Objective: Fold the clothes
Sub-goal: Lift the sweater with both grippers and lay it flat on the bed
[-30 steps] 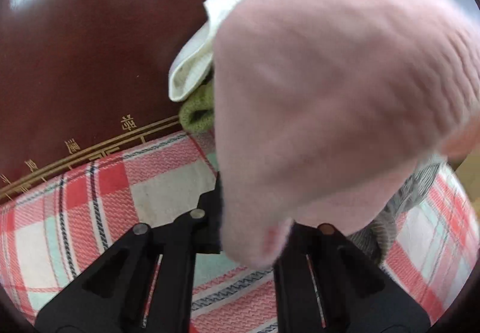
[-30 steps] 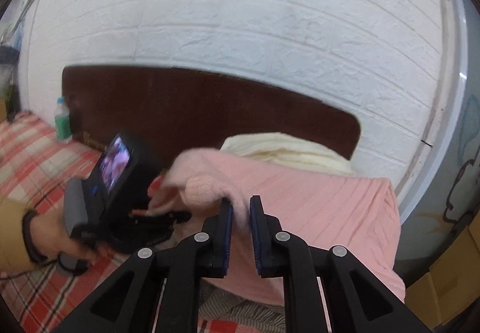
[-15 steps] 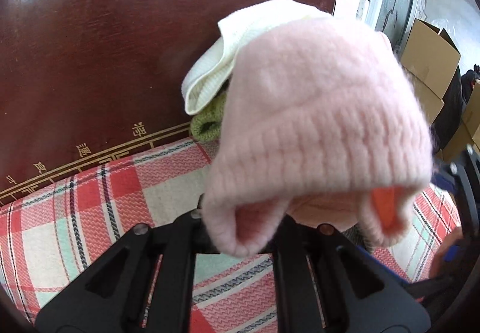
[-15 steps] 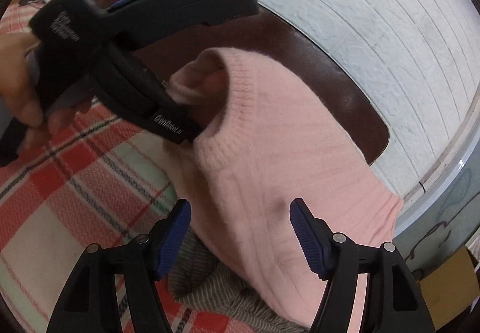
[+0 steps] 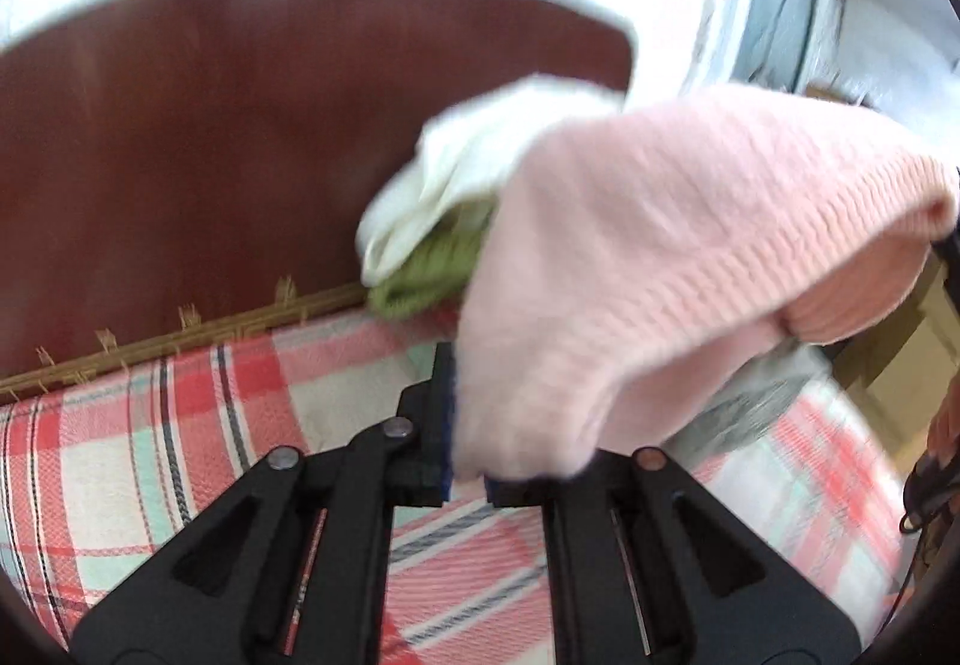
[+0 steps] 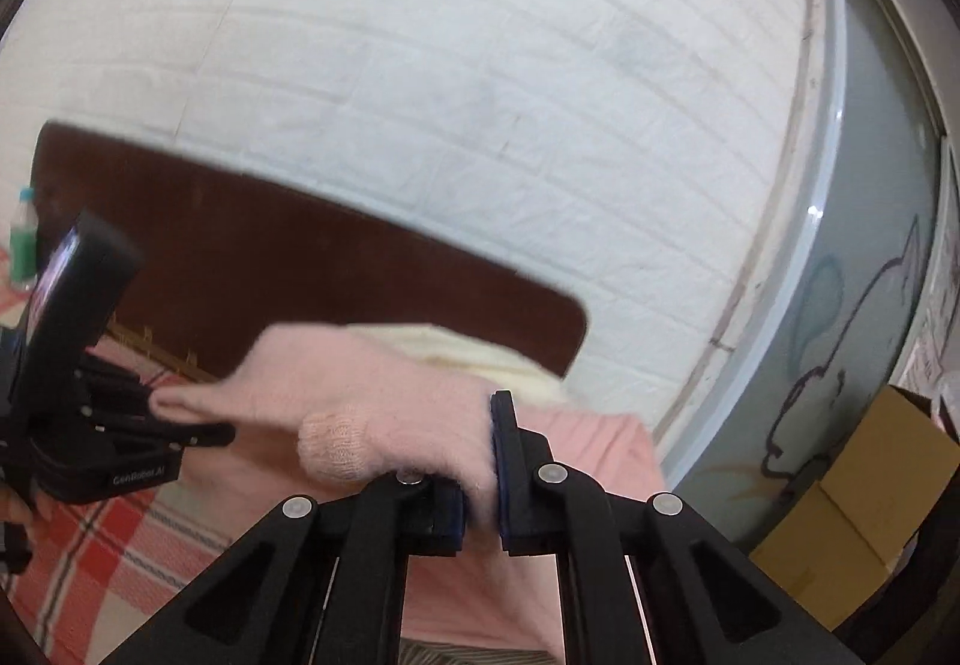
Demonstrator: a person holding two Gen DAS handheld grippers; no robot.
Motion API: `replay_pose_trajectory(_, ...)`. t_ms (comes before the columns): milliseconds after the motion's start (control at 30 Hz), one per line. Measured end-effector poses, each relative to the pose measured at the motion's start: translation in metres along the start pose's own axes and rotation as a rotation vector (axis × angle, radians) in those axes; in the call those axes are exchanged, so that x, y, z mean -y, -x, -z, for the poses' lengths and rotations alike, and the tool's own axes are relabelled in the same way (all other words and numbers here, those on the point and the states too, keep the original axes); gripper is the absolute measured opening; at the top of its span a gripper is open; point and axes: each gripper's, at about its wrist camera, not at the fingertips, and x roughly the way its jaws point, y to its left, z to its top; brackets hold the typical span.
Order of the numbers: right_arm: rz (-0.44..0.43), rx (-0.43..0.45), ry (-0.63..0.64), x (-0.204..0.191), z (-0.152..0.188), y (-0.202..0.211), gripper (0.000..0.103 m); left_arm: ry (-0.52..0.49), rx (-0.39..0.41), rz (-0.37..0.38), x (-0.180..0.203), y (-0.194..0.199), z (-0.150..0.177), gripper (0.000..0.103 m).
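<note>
A fuzzy pink knit sweater (image 5: pixel 660 269) hangs in the air over the plaid bed. My left gripper (image 5: pixel 468 461) is shut on one lower corner of it. In the right wrist view my right gripper (image 6: pixel 480 485) is shut on another part of the same pink sweater (image 6: pixel 384 407), which stretches leftward to the left gripper (image 6: pixel 186 431). Behind it lie a cream garment (image 5: pixel 456 179) and a green knit piece (image 5: pixel 432 275), piled against the headboard. A second, smoother pink cloth (image 6: pixel 576 449) lies under the sweater.
The dark red headboard (image 5: pixel 210 155) runs behind the plaid bedsheet (image 5: pixel 150 455). A grey striped garment (image 5: pixel 744 413) lies on the bed at right. A white brick wall (image 6: pixel 480 95), cardboard boxes (image 6: pixel 864 497) at right, and a bottle (image 6: pixel 24 239) at far left.
My right gripper was open half a second ago and has now shut on the pink sweater. Both grippers have pulled it out sideways between them; the left view has swung slightly.
</note>
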Motion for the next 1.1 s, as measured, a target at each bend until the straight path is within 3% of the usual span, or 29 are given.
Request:
replay_pose_trajectory(233, 0.114, 0.186, -0.119, 0.069, -0.068, 0.077, 0.006, -0.077, 0.176, 0.073, 0.065, 0.105, -0.051, 0.008)
replay_pose_trajectory(467, 0.049, 0.356, -0.127, 0.089, -0.126, 0.189, 0.006, -0.112, 0.404, 0.057, 0.067, 0.252, -0.061, 0.008)
replay_pose_trajectory(700, -0.22, 0.502, -0.115, 0.073, -0.159, 0.3, 0.006, -0.196, 0.598, -0.078, 0.042, 0.434, -0.024, 0.009)
replay_pose_trajectory(900, -0.522, 0.599, -0.143, 0.049, -0.176, 0.352, 0.006, -0.319, 0.646, -0.305, 0.034, 0.563, 0.015, 0.011)
replay_pose_trajectory(967, -0.598, 0.588, -0.154, 0.037, -0.181, 0.349, 0.006, -0.352, 0.629, -0.4, 0.031, 0.576, 0.021, 0.012)
replay_pose_trajectory(1033, -0.606, 0.555, -0.136, 0.015, -0.182, 0.334, 0.006, -0.363, 0.586, -0.469, 0.022, 0.578, 0.034, 0.012)
replay_pose_trajectory(1100, -0.669, 0.453, -0.146, -0.012, -0.184, 0.298, 0.006, -0.345, 0.496, -0.528, -0.004, 0.549, 0.038, 0.012)
